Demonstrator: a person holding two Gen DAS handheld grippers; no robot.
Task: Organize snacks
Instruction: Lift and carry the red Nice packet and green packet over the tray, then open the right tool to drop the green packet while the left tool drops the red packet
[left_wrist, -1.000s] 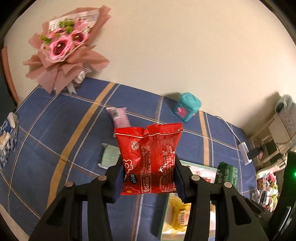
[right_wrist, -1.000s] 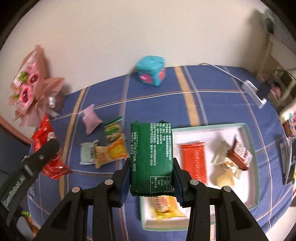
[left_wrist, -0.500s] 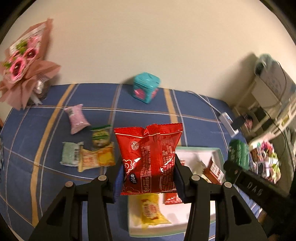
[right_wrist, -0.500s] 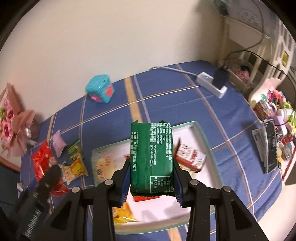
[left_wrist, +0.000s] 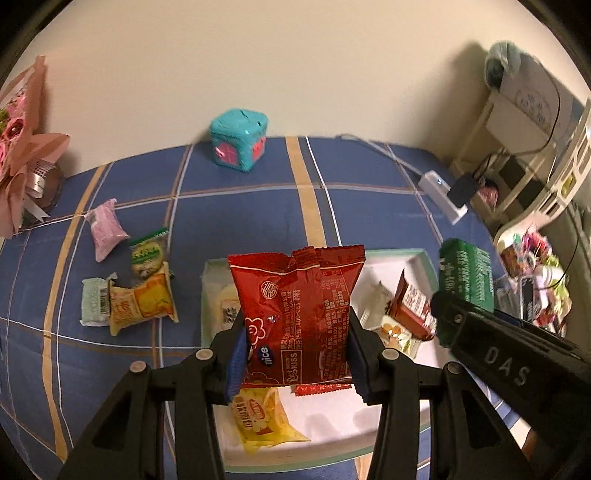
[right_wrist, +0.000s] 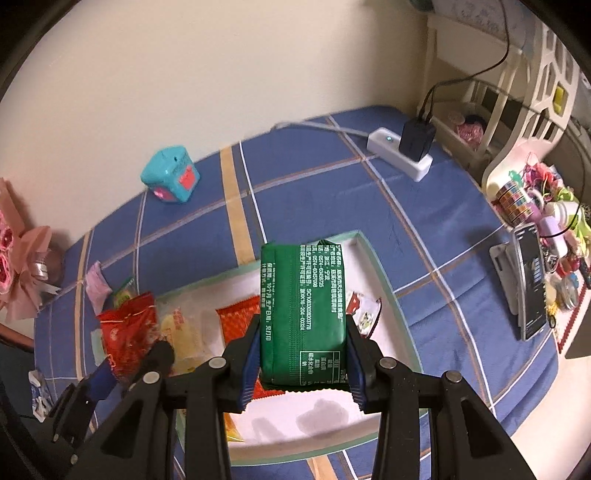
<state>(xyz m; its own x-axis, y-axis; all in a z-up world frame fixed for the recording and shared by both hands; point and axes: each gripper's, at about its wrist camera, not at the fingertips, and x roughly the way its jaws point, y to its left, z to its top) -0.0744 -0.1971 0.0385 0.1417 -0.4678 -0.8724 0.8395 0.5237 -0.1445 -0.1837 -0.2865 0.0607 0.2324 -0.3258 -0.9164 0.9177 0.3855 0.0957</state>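
Observation:
My left gripper (left_wrist: 295, 356) is shut on a red snack bag (left_wrist: 295, 314) held upright over the white tray with a green rim (left_wrist: 332, 421). My right gripper (right_wrist: 301, 363) is shut on a green packet (right_wrist: 303, 314) above the same tray (right_wrist: 317, 417). In the left wrist view the green packet (left_wrist: 467, 280) hangs at the tray's right edge. In the right wrist view the red bag (right_wrist: 127, 336) is over the tray's left end. The tray holds a yellow packet (left_wrist: 258, 413), a brown bar (left_wrist: 412, 302) and a red packet (right_wrist: 238, 321).
Pink (left_wrist: 105, 229), green-white (left_wrist: 147, 253), orange (left_wrist: 142, 299) and pale green (left_wrist: 92, 301) packets lie on the blue checked cloth left of the tray. At the back are a teal cube box (left_wrist: 238, 138), a bouquet (left_wrist: 22, 162) and a power strip (right_wrist: 400, 155). A phone (right_wrist: 532, 280) and clutter crowd the right.
Both grippers have swung to the right across the cloth and now hang over the tray. Each keeps its packet; the loose snacks have not moved.

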